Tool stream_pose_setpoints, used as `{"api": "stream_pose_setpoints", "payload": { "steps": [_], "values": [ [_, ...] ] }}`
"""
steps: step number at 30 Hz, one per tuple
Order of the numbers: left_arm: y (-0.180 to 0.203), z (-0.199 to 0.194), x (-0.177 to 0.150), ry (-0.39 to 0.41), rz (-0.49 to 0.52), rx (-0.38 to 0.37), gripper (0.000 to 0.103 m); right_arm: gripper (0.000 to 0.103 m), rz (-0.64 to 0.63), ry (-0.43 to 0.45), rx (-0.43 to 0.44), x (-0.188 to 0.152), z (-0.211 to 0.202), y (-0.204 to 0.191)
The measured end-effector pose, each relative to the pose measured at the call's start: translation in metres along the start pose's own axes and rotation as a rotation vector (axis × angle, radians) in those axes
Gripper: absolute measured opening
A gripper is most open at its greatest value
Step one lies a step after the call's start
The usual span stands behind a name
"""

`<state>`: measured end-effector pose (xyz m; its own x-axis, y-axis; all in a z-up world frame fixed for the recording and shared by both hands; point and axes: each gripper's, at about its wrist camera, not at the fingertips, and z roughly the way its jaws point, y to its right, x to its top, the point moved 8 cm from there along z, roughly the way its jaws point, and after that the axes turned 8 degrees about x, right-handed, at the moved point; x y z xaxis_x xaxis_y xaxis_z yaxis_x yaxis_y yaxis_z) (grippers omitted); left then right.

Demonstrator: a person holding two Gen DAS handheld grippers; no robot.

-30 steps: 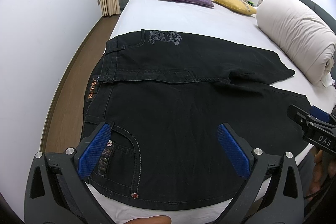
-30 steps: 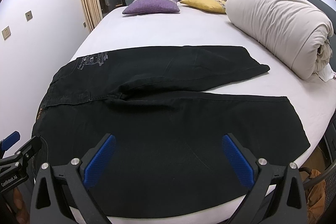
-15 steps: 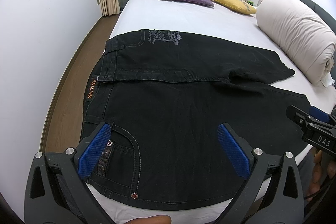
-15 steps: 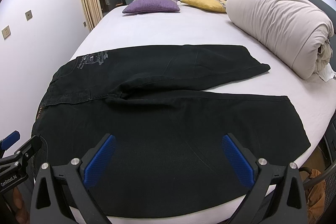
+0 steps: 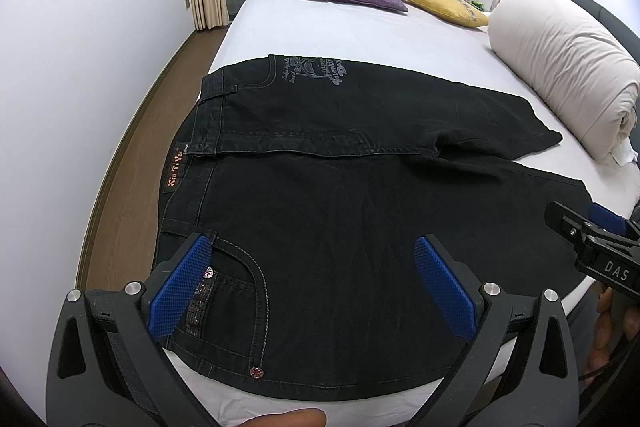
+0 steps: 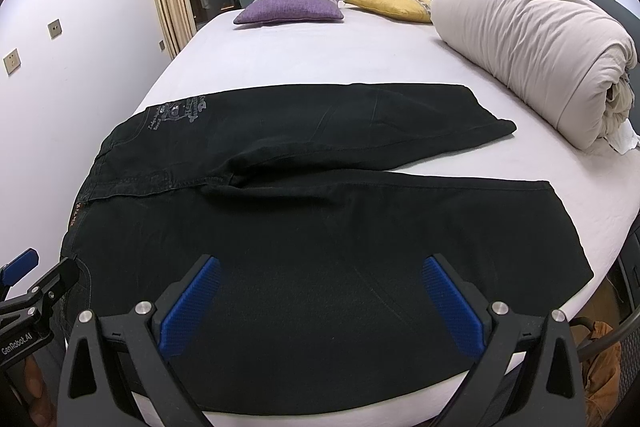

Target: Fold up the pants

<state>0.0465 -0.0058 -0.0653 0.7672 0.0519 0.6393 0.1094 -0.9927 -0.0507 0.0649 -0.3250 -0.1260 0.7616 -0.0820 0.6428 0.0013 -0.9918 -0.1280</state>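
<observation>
The left gripper (image 5: 312, 283) hovers over the waistband end of the black pants (image 5: 340, 211), its jaws spread wide and holding nothing, near a front pocket (image 5: 228, 291). The pants lie flat across the near part of the bed (image 5: 320, 27), waist to the left, legs running right. The right gripper (image 6: 320, 299) hangs above the near leg, jaws likewise wide and empty. A rolled duvet (image 6: 532, 47) sits far right.
</observation>
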Motion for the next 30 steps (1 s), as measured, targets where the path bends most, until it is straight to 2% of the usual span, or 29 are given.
{"api": "stream_pose_setpoints", "payload": {
  "steps": [15, 20, 24, 27, 30],
  "values": [
    [0.003, 0.003, -0.003, 0.008, 0.023, 0.012, 0.103, 0.103, 0.001, -0.008, 0.003, -0.006, 0.0, -0.001],
    [-0.004, 0.008, 0.005, 0.012, 0.006, -0.021, 0.103, 0.103, -0.003, -0.02, 0.019, -0.005, 0.005, 0.0],
    [-0.014, 0.021, 0.026, 0.018, -0.012, -0.061, 0.103, 0.103, 0.006, -0.024, 0.07, 0.005, 0.009, 0.008],
    [-0.015, 0.043, 0.049, -0.029, 0.032, -0.117, 0.103, 0.103, -0.003, -0.016, 0.128, 0.019, 0.012, 0.011],
    [-0.013, 0.059, 0.079, -0.02, 0.094, -0.153, 0.103, 0.103, -0.048, 0.004, 0.187, 0.038, 0.013, 0.011]
  ]
}}
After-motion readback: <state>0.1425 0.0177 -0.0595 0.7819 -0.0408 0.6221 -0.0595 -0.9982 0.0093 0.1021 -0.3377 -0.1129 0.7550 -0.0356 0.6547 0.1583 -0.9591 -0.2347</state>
